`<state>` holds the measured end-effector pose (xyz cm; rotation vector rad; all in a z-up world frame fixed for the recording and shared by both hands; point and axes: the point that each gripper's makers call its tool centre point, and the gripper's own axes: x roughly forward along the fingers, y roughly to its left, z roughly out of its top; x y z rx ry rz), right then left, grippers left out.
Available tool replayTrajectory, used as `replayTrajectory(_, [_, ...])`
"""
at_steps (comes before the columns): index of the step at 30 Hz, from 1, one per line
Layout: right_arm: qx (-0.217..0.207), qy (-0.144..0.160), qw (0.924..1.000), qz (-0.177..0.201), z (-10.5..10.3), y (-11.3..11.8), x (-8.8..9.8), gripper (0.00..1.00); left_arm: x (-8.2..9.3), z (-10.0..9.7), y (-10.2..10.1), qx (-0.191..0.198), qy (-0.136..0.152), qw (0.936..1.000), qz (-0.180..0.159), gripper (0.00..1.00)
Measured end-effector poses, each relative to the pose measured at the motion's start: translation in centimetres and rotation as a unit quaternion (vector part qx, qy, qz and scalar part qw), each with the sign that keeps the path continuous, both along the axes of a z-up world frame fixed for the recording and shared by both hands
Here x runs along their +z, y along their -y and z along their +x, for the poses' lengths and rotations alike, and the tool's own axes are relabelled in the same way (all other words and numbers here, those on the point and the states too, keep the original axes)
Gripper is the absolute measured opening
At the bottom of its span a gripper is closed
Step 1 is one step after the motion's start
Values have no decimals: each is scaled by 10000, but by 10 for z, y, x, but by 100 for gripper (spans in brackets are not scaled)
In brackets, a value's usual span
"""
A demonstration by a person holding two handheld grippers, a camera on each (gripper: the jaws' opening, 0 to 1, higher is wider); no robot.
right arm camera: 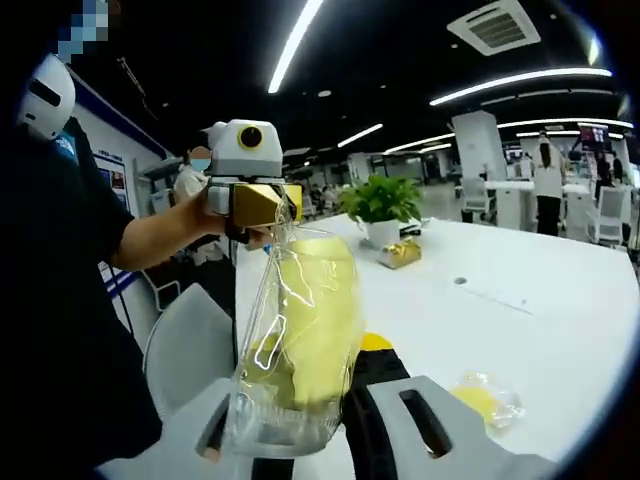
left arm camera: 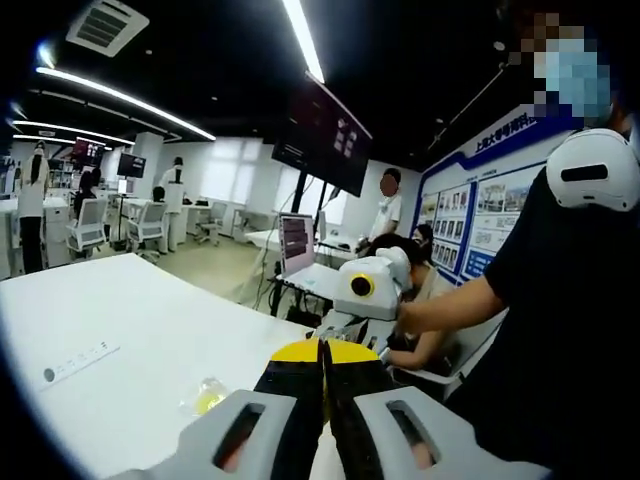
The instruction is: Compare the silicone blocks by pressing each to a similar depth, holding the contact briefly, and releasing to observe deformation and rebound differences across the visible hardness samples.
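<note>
A clear plastic bag (right arm camera: 300,330) with a yellow silicone block inside hangs upright between my two grippers. In the right gripper view, my right gripper (right arm camera: 330,352) is shut on the bag's lower part, and the bag hides its left jaw. My left gripper (right arm camera: 262,205) comes in from the upper left and pinches the bag's top edge with its yellow tips. In the left gripper view, my left gripper (left arm camera: 322,347) has its jaws pressed together, with the right gripper (left arm camera: 368,287) just beyond them. A second bagged yellow block (right arm camera: 482,400) (left arm camera: 207,397) lies on the white table (right arm camera: 520,300).
A potted plant (right arm camera: 380,205) and a small gold object (right arm camera: 400,252) stand farther along the table. A white strip (left arm camera: 75,362) lies on the tabletop. The person (left arm camera: 560,330) holding the grippers stands close by. Chairs, desks and other people fill the room behind.
</note>
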<state>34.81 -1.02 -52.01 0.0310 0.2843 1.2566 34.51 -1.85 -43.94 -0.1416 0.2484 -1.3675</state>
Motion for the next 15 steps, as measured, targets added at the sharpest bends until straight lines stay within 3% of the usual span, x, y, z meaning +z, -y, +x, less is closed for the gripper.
replayTrajectory(2, [-45,-126,9999,55,2,1,1,8,1,0,0,21,23,10000,-1,0])
replayTrajectory(3, [-138,-324,9993,114,4,1,0,9,1,1,0,55,44,10000,3,0])
replayTrajectory(4, [32,-502,9986,183,-2,-1,1,10,2,2,0,67,-3,10000,-31,0])
replayTrajectory(6, [-85,-397,9990,164,3,1,2,11,3,5,0,110,-8,9999,-80,0])
replayTrajectory(9, [-40,-507,9986,128,0,1,1,13,2,6,0,147,-111,9997,-128,0])
replayTrajectory(12, [-136,-50,9999,-90,5,4,-3,15,-1,6,0,153,-225,9995,-151,0])
replayTrajectory(15, [-102,-301,9995,-94,1,4,-6,19,-3,6,2,143,-284,9993,-194,0])
